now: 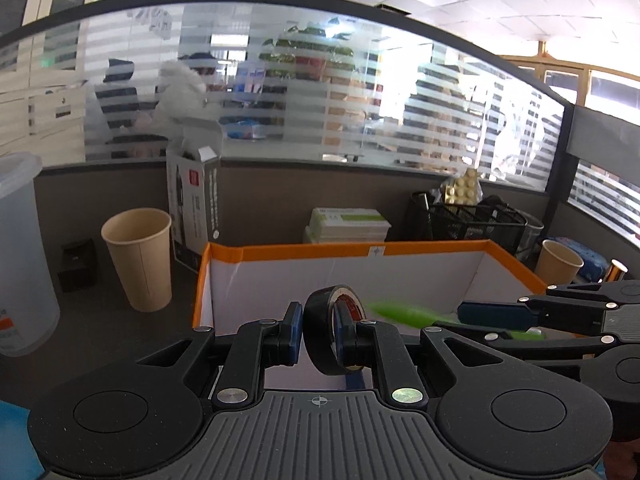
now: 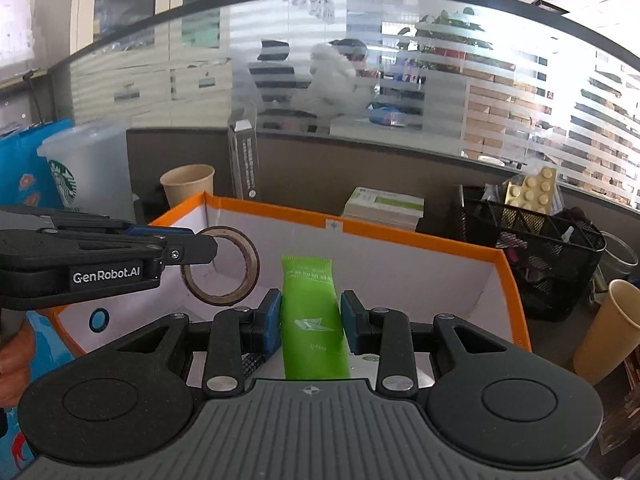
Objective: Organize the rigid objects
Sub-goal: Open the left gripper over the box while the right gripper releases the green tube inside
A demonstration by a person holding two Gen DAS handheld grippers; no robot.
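The left gripper (image 1: 318,330) is pinching one black tape roll (image 1: 326,330) upright, one pad outside its band, one inside its hole. The right gripper (image 2: 311,322) is holding one green tube (image 2: 312,320) in narrow jaws, pads pressing both its sides. Both are hanging over the near edge of the orange-rimmed white box (image 2: 404,236). Two paper cups are flanking it: one far left (image 1: 140,258), one right (image 2: 606,330). One black mesh basket (image 2: 536,256) is sitting to the far right.
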